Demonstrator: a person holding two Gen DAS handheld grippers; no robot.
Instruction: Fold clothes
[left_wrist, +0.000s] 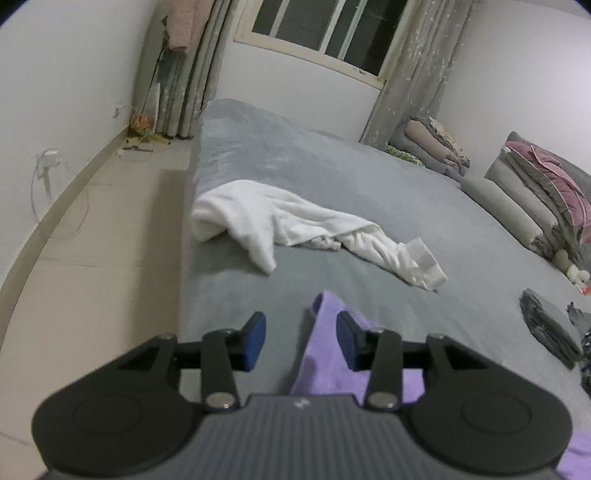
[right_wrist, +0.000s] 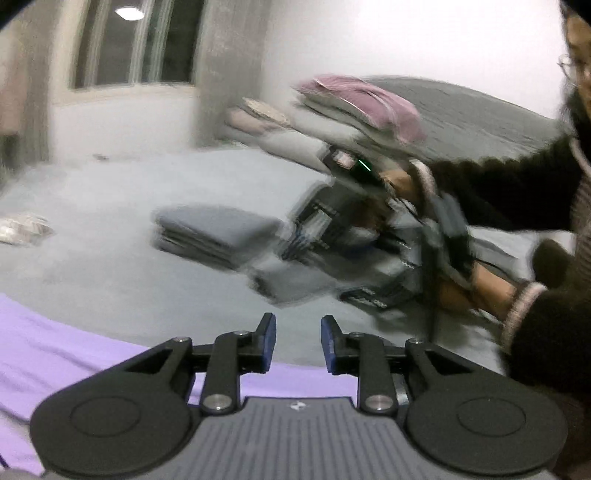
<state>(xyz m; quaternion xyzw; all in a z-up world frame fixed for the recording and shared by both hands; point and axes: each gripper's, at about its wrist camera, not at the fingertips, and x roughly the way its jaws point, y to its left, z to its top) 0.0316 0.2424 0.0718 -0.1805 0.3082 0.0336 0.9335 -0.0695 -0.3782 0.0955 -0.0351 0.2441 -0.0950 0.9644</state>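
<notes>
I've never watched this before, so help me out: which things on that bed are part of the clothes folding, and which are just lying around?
Part of the job:
- purple garment, under the open left gripper
- white garment, crumpled, unfolded
- folded grey stack
- right gripper, open, empty

Just lying about:
- bedding pile
- curtains
- second person holding another device

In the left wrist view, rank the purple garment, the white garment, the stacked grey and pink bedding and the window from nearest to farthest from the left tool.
1. Purple garment: directly under the left tool, toward its right finger.
2. White garment: crumpled mid-bed, ahead.
3. Stacked grey and pink bedding: far right.
4. Window: back wall, top.
</notes>
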